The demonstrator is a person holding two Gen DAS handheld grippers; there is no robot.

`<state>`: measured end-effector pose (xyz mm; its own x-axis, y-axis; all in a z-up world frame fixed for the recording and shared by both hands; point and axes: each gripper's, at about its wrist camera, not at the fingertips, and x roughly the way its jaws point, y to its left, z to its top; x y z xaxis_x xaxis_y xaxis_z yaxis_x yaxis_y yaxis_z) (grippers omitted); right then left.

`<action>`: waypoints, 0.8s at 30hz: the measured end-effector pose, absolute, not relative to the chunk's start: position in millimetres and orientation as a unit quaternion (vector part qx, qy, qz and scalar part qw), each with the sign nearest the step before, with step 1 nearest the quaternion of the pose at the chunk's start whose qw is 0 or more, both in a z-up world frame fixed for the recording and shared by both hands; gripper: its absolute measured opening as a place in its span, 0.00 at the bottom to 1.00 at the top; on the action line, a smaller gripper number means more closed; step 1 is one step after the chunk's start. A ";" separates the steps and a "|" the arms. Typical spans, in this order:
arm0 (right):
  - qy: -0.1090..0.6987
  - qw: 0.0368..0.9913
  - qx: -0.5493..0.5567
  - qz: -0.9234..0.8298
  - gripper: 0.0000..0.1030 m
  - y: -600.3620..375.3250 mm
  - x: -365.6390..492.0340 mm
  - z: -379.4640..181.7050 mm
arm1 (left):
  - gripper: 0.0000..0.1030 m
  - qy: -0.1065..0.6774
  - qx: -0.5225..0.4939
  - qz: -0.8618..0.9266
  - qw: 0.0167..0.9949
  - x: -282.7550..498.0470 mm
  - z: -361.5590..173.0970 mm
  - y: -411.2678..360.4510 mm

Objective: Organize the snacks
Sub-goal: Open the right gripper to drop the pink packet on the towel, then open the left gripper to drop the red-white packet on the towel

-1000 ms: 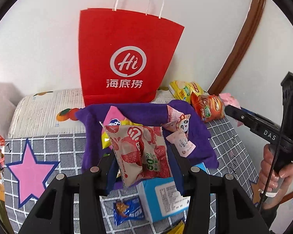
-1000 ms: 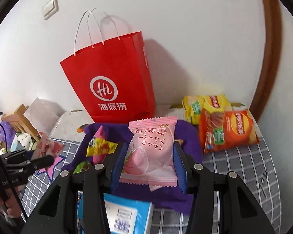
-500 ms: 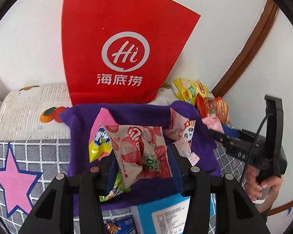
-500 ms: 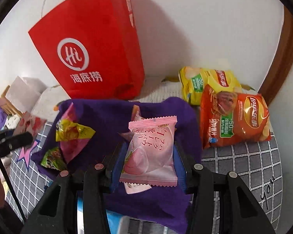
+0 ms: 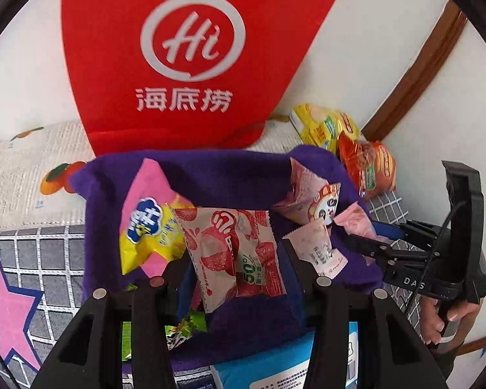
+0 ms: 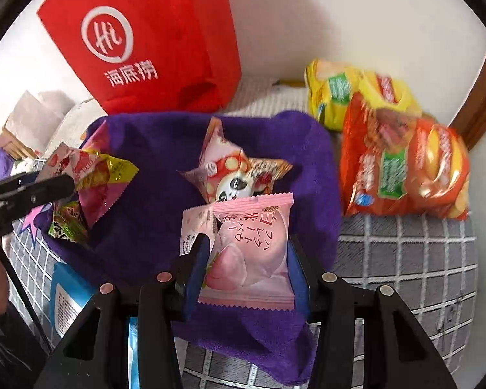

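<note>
Left tongs (image 5: 236, 259) are clamping a lychee packet (image 5: 233, 253), right tongs (image 6: 243, 259) a peach packet (image 6: 252, 253), over the purple basket (image 6: 152, 149); chip bags (image 6: 405, 168) at two o'clock are waiting.

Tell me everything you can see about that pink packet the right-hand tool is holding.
The pink packet is a small sealed pillow wrapper of shiny plastic film with crimped, serrated top and bottom edges. Its front shows a pale pink peach picture and Japanese-style lettering in red and white, with a small round logo near the top. It looks puffed, unopened and roughly upright. The right gripper pinches it by both side edges above the purple cloth bin, just in front of a panda packet.
</note>
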<state>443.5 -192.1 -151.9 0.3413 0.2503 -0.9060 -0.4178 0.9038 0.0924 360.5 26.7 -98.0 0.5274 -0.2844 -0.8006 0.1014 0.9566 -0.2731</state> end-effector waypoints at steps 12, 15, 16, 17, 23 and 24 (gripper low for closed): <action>0.561 0.801 -0.077 0.195 0.60 -182.0 455.5 -170.5 | 0.44 0.508 -0.087 -0.098 0.851 367.9 -118.1 20.5; 0.555 0.807 -0.064 0.192 0.65 -184.7 458.2 -166.8 | 0.44 0.509 -0.094 -0.100 0.850 368.6 -118.4 21.4; 0.552 0.809 -0.060 0.194 0.66 -185.9 457.9 -163.9 | 0.44 0.510 -0.094 -0.101 0.849 368.6 -118.7 21.7; 0.549 0.810 -0.058 0.198 0.66 -187.5 456.9 -160.5 | 0.44 0.511 -0.091 -0.100 0.849 369.5 -118.7 21.4; 0.514 0.832 -0.065 0.199 0.66 -186.2 443.6 -135.3 | 0.45 0.516 -0.092 -0.099 0.846 370.8 -122.1 20.6; 0.508 0.835 -0.068 0.201 0.66 -184.5 440.5 -130.8 | 0.45 0.517 -0.091 -0.099 0.845 371.1 -122.4 20.1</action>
